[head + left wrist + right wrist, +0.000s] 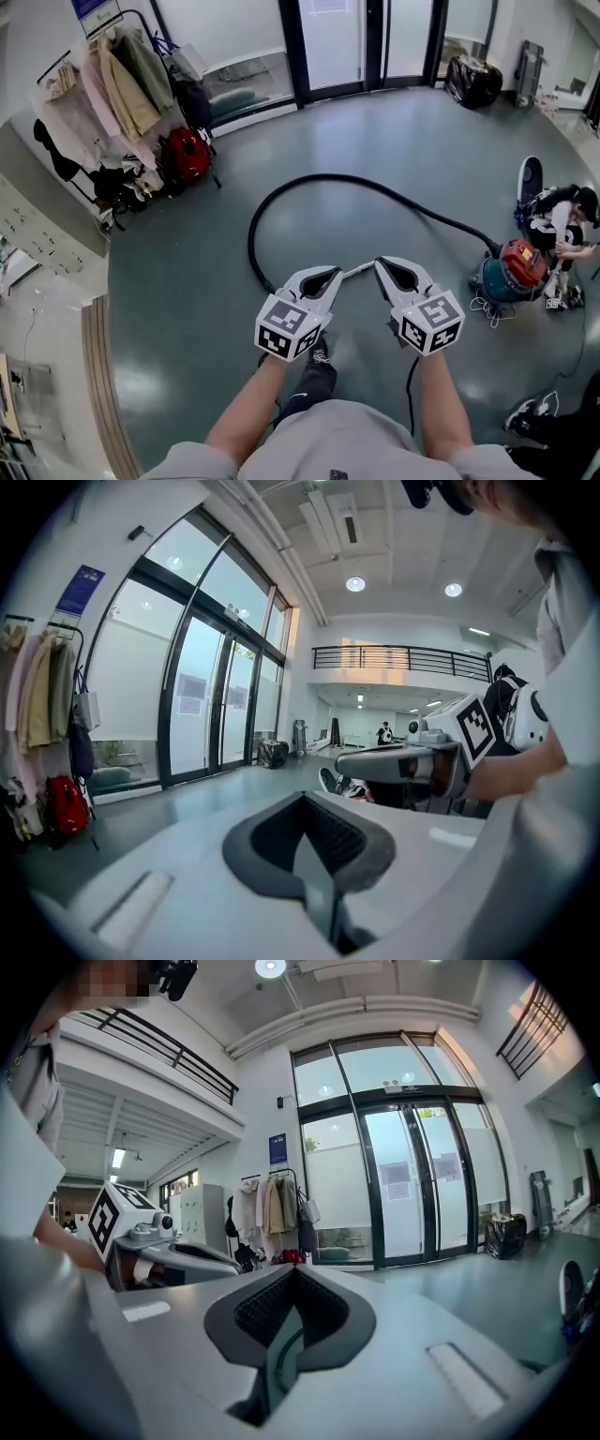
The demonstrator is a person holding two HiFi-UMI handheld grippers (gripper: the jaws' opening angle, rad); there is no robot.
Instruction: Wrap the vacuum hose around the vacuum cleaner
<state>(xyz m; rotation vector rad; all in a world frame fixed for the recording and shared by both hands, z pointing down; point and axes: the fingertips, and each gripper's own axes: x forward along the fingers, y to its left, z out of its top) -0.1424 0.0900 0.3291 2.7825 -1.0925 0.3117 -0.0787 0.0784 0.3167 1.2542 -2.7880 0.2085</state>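
Note:
A black vacuum hose [319, 178] lies on the grey floor in a wide loop. It runs from the vacuum cleaner [511, 272], red on top and teal below, at the right. Its far end curves down under my left gripper [335, 275]. A short silver tube [358, 271] shows on the floor between the two gripper tips. My right gripper [381, 266] is held level beside the left one, above the floor. Both are shut with nothing in them. In each gripper view the jaws [302, 808] [292, 1279] meet and the other gripper [403, 761] [178, 1255] shows alongside.
A person [562, 225] crouches right beside the vacuum cleaner, with a white cord [487, 307] on the floor. A clothes rack [122, 94] and red backpack [187, 155] stand at the left. Glass doors [333, 42] and a black bag [472, 80] are at the back.

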